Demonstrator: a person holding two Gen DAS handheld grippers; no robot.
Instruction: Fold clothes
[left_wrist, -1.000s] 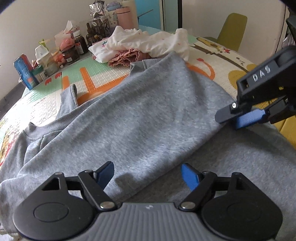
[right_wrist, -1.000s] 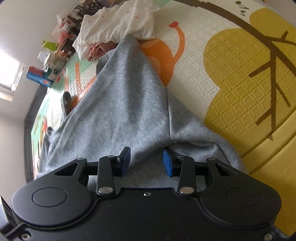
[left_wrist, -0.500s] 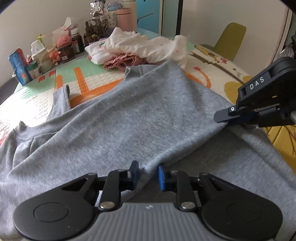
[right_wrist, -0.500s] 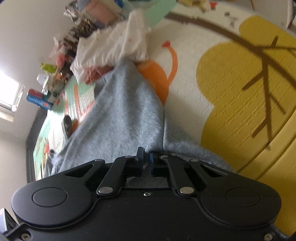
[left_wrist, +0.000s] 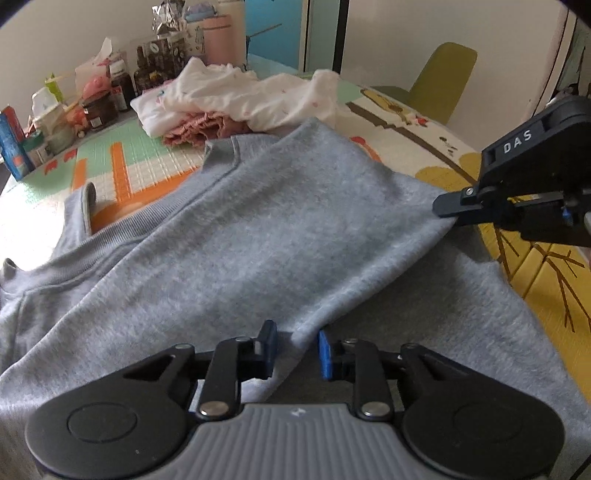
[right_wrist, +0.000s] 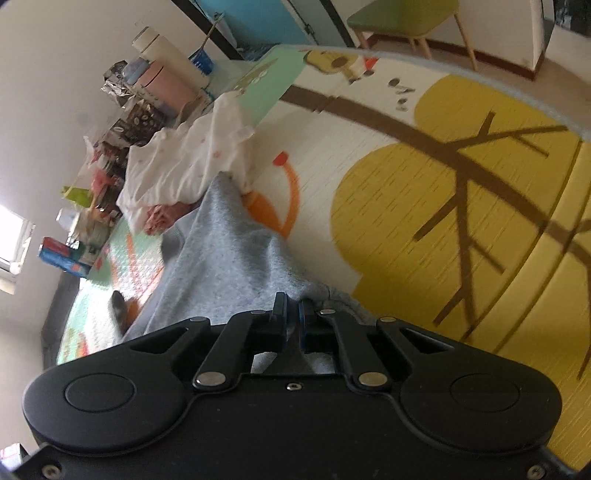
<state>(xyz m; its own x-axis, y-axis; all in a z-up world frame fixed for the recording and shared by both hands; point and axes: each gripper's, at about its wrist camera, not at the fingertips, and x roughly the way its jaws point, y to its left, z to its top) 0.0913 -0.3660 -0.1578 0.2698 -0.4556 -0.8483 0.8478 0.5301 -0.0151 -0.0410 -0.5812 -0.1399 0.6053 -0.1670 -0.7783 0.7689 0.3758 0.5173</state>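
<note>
A grey sweatshirt (left_wrist: 258, 236) lies spread on the patterned play mat (left_wrist: 147, 173), one panel folded over its body. My left gripper (left_wrist: 295, 349) is at the near folded edge, its blue pads pressing a raised ridge of the grey fabric between them. My right gripper (right_wrist: 293, 317) is shut on the sweatshirt (right_wrist: 229, 254) edge and lifts it off the mat; it also shows in the left wrist view (left_wrist: 454, 216) at the right, pinching the fold's corner.
A pile of white and pink clothes (left_wrist: 236, 103) lies behind the sweatshirt. Bottles, jars and boxes (left_wrist: 92, 107) crowd the far left edge by the wall. A green chair (left_wrist: 439, 81) stands beyond the mat's far side.
Both grippers have closed on the sweatshirt's folded edge. The right gripper has lifted its corner up and away from the mat, and the fold is now pulled taut.
</note>
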